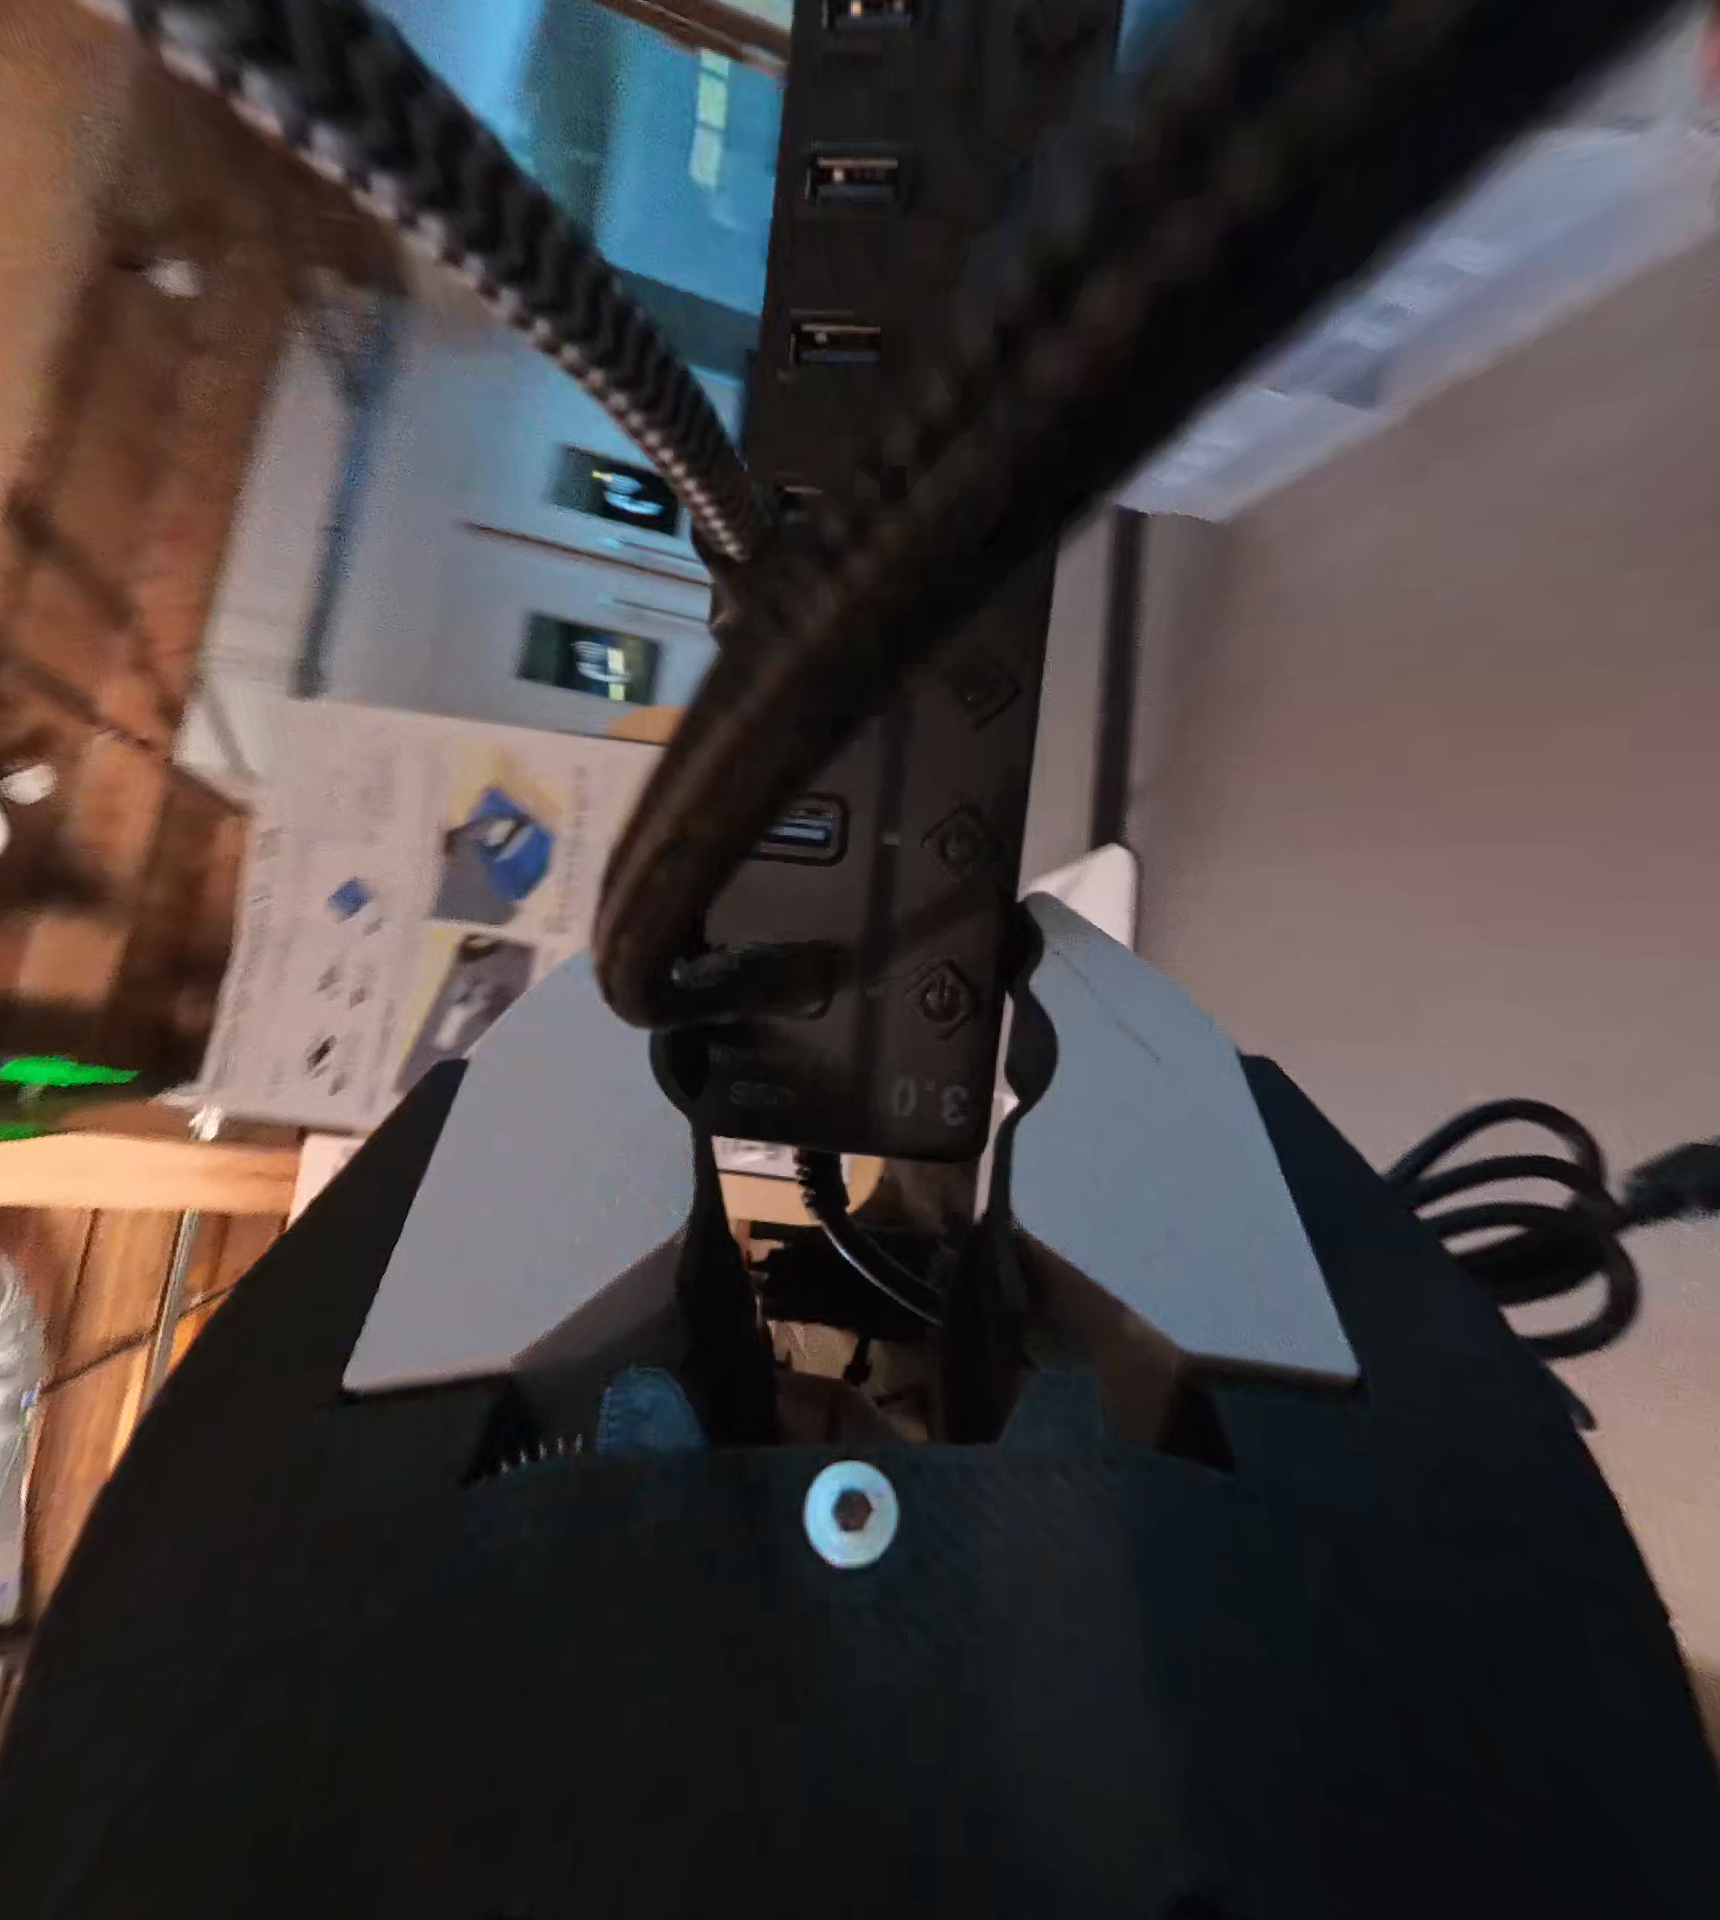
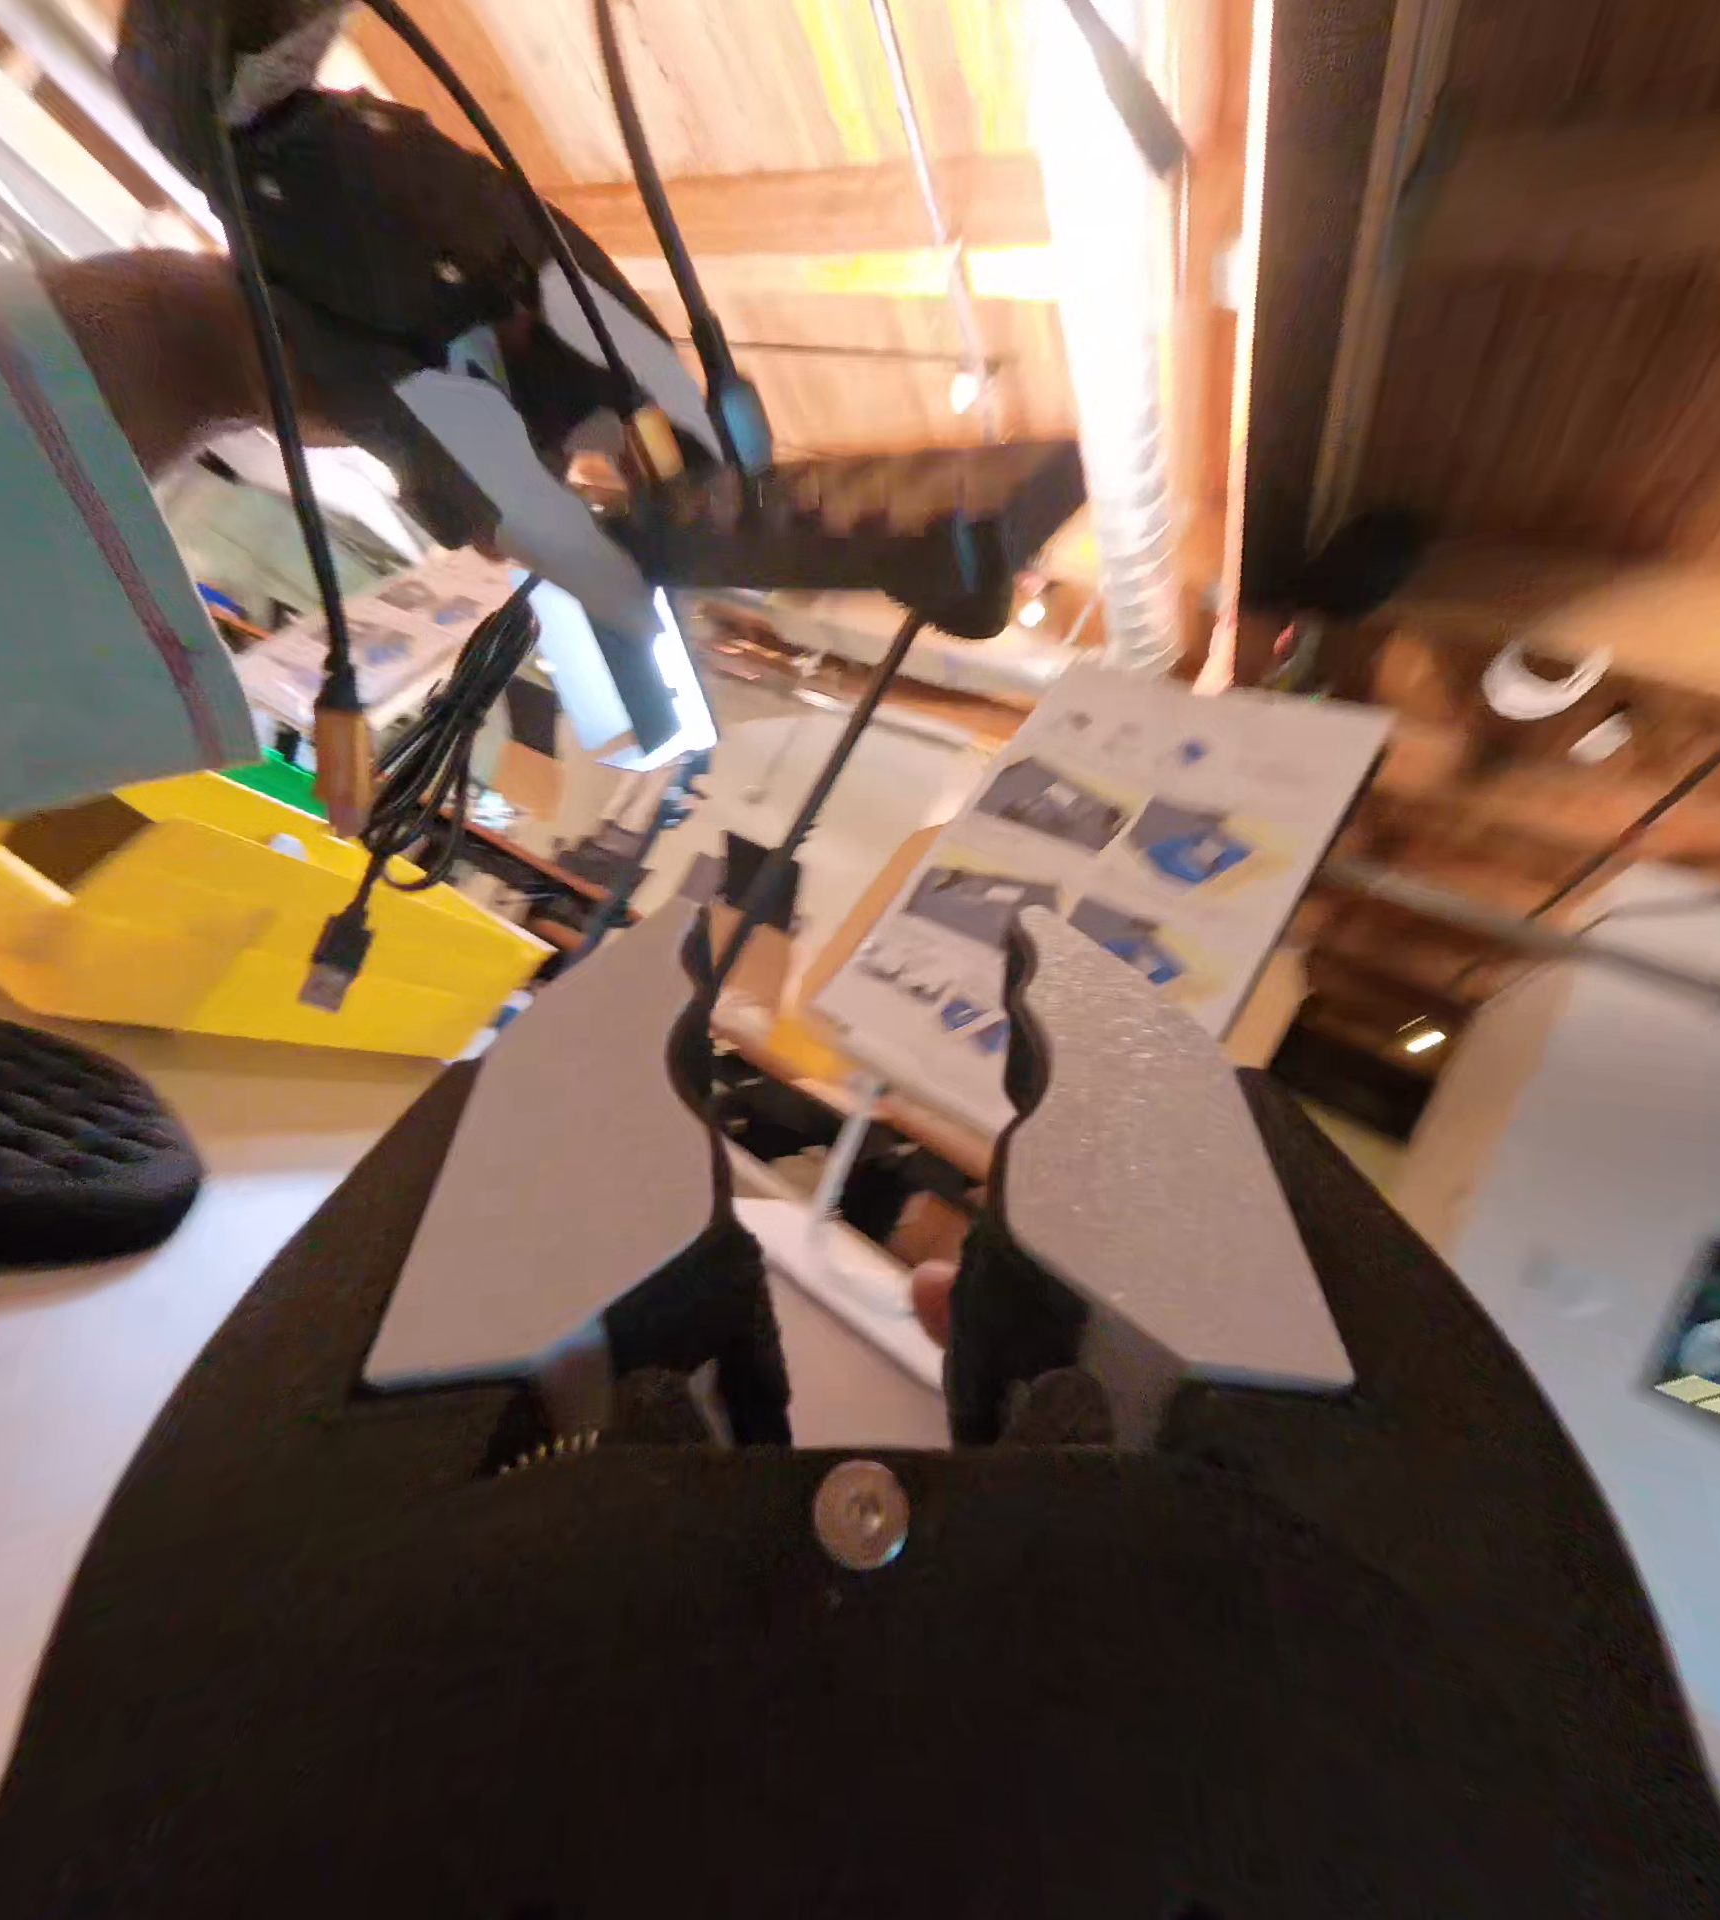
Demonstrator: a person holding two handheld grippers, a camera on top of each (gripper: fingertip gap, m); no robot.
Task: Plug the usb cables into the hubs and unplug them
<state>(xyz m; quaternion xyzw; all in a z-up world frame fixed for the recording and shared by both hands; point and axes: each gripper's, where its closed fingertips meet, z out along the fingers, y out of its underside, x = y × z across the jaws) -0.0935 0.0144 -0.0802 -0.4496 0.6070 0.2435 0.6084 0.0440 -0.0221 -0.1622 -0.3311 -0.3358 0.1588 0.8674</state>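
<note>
My left gripper (image 1: 845, 1039) is shut on the end of a long black USB hub (image 1: 897, 894) and holds it in the air. Several ports run along the hub. A braided cable (image 1: 523, 281) is plugged in midway, and a thicker dark cable (image 1: 1043, 416) loops into the port nearest my fingers. In the right wrist view the hub (image 2: 835, 520) hangs up left with a copper plug (image 2: 648, 436) and a black plug (image 2: 742, 416) in it. My right gripper (image 2: 861, 935) is open and empty, below the hub. The hub's thin lead (image 2: 814, 790) drops past its left fingertip.
A loose coiled black USB cable (image 1: 1521, 1226) lies on the pale table. Two free cable ends dangle at the left, one copper (image 2: 342, 769) and one black (image 2: 331, 966). Yellow bins (image 2: 212, 914), a black mesh pad (image 2: 14, 1122) and a printed sheet on a stand (image 2: 1095, 862) are nearby.
</note>
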